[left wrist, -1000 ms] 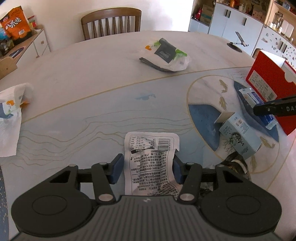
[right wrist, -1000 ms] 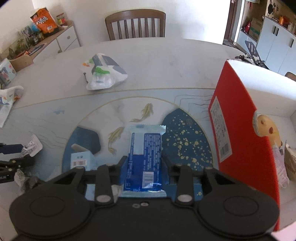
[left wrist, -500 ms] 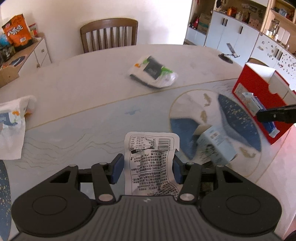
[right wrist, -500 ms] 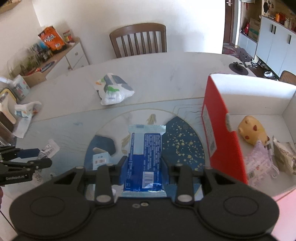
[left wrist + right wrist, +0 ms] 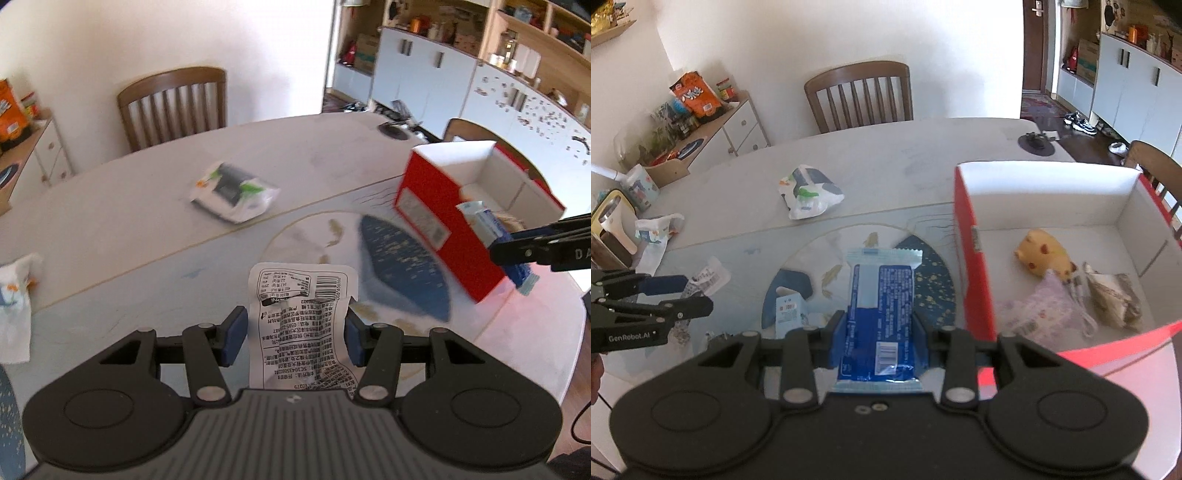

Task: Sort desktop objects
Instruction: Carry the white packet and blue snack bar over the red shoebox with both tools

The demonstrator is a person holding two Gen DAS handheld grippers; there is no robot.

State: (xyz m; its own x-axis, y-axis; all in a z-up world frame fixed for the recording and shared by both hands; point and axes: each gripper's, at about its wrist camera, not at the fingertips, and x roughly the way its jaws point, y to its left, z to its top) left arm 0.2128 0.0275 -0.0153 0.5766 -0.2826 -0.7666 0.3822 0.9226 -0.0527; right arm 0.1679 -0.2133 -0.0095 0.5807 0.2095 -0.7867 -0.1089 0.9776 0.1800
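The right gripper point(image 5: 879, 328) clamps a blue wrapper point(image 5: 882, 317) beside the red box point(image 5: 971, 258) (yellow pig toy point(image 5: 1043, 257) and crumpled packets point(image 5: 1108, 295) inside); the left gripper point(image 5: 293, 332) pinches a white printed packet point(image 5: 301, 325) above the table point(image 5: 129, 206)

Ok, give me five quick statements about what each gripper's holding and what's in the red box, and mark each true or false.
1. The left gripper holds a white printed packet. True.
2. The right gripper is empty. False: it is shut on a blue packet.
3. The red box already contains a yellow toy. True.
4. The red box has a lid on. False: its top is open.
5. A white and green bag lies on the table. True.
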